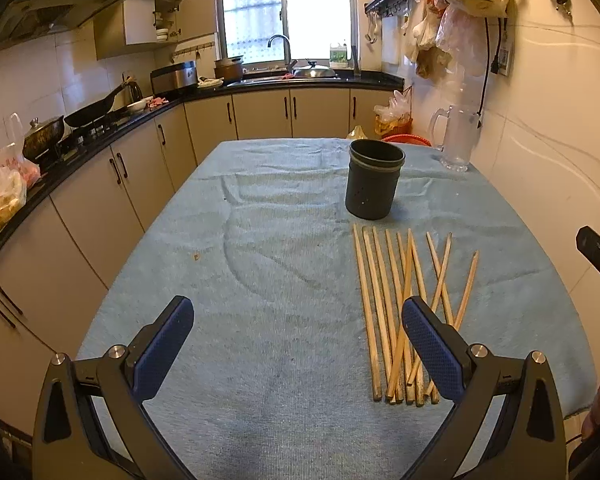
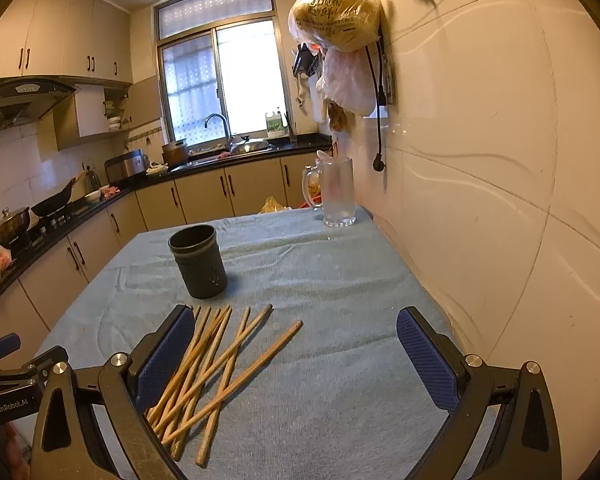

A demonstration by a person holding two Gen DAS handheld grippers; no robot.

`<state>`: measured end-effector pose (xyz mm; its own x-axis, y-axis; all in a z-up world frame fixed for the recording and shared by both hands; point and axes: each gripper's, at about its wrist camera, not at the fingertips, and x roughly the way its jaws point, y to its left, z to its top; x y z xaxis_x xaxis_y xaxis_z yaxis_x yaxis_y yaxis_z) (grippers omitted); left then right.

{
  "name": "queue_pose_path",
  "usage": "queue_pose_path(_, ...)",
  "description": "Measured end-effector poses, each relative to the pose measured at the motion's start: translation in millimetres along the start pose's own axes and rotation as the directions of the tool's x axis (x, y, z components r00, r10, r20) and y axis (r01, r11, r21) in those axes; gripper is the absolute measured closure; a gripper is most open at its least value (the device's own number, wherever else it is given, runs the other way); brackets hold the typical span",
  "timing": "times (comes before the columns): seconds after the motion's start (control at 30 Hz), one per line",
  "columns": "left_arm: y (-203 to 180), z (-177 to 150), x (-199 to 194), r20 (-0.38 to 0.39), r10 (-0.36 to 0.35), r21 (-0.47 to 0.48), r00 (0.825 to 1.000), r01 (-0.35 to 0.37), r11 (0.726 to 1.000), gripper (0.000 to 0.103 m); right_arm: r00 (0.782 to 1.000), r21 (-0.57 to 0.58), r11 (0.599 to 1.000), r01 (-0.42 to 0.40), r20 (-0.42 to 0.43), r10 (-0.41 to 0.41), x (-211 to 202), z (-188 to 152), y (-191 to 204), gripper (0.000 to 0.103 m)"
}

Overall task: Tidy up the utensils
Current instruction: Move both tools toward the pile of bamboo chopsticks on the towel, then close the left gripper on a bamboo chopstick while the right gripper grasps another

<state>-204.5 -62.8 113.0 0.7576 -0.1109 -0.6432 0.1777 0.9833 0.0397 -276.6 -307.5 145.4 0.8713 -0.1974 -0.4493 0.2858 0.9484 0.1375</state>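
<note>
Nothing is sorted yet: all the chopsticks (image 1: 404,316) lie loose on the blue cloth (image 1: 260,280), just near of the dark holder (image 1: 374,179), whose inside I cannot see. My left gripper (image 1: 298,344) and right gripper (image 2: 296,354) both hover spread wide, holding nothing. A glass pitcher (image 2: 337,192) stands at the far right and looks empty.

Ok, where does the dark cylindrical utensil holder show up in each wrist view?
Left wrist: the dark cylindrical utensil holder stands upright right of centre on the blue cloth, just beyond the far tips of the wooden chopsticks.
Right wrist: the holder stands left of centre, again beyond the chopsticks.
Shared landmark: the clear glass pitcher at the table's far right corner by the wall.
</note>
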Motion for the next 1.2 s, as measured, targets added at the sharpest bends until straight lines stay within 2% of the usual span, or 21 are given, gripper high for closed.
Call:
queue_pose_path(0.43,2,-2,26,-0.062,-0.005,-0.006,0.998,0.005,1.000,0.000,0.998,0.007,1.000,0.007,-0.057,-0.006,23,-6,-1,0.000)
queue_pose_path(0.67,17,8,49,-0.098,0.011,-0.007,0.995,-0.011,1.000,0.000,0.993,0.001,1.000,0.014,-0.113,-0.014,44,-12,-5,0.000)
queue_pose_path(0.8,24,21,73,-0.155,-0.044,-0.015,0.987,0.042,0.999,0.000,0.985,-0.006,1.000,0.010,-0.173,-0.010,63,-16,-8,0.000)
queue_pose_path(0.87,25,30,91,-0.196,-0.097,-0.040,0.976,0.091,0.995,0.002,0.977,-0.007,1.000,-0.005,-0.212,0.003,77,-17,-10,0.000)
queue_pose_path(0.97,18,41,117,-0.253,-0.159,-0.063,0.955,0.147,0.987,0.021,0.960,0.005,0.999,-0.034,-0.279,0.034,97,-16,-13,0.001)
queue_pose_path(1.03,9,46,136,-0.291,-0.190,-0.067,0.938,0.178,0.982,0.035,0.939,0.041,0.997,-0.070,-0.333,0.080,114,-15,-17,0.010)
queue_pose_path(1.07,3,48,146,-0.309,-0.202,-0.065,0.929,0.192,0.979,0.039,0.929,0.062,0.995,-0.084,-0.355,0.101,123,-15,-19,0.013)
queue_pose_path(1.17,-13,52,171,-0.343,-0.238,-0.050,0.909,0.235,0.971,0.047,0.891,0.138,0.983,-0.119,-0.421,0.167,148,-14,-24,0.032)
queue_pose_path(1.2,-18,53,180,-0.360,-0.240,-0.048,0.901,0.239,0.970,0.054,0.881,0.154,0.980,-0.127,-0.436,0.183,154,-14,-25,0.033)
